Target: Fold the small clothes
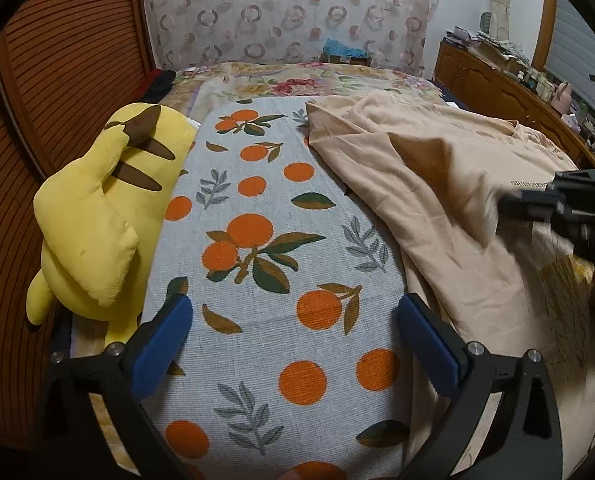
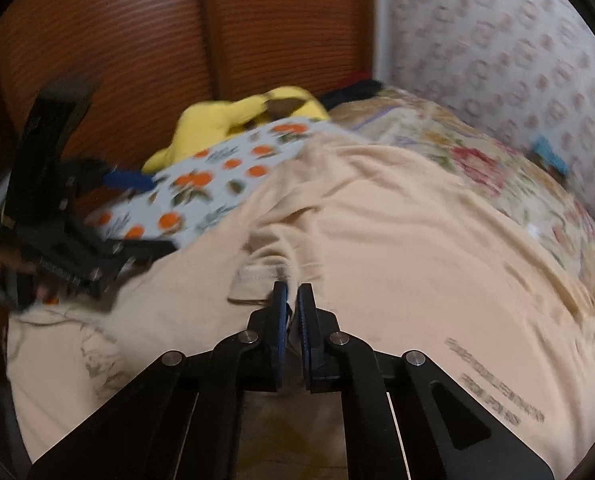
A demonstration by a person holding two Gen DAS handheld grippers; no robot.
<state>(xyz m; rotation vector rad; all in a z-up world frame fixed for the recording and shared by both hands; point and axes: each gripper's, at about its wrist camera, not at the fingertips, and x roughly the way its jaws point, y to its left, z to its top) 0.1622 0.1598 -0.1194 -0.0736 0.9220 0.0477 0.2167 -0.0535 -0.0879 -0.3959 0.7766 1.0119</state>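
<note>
Bedroom with bed and wooden furniture

Slatted wooden doors [image 1: 57, 80] are seen at left, a circle-patterned curtain [image 1: 289, 12] behind, and a cluttered wooden cabinet [image 1: 493, 80] at right.

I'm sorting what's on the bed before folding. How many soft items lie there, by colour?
Beige: 1, the beige shirt
Grey with oranges: 1, the orange-print cloth
Yellow: 1, the plush toy
Floral: 1, the bedspread
Total: 4

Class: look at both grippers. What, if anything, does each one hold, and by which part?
The right gripper is shut on the peach cotton T-shirt, pinching a fold beside its stitched hem. The left gripper is open over the orange-print grey cloth, holding nothing.
</note>
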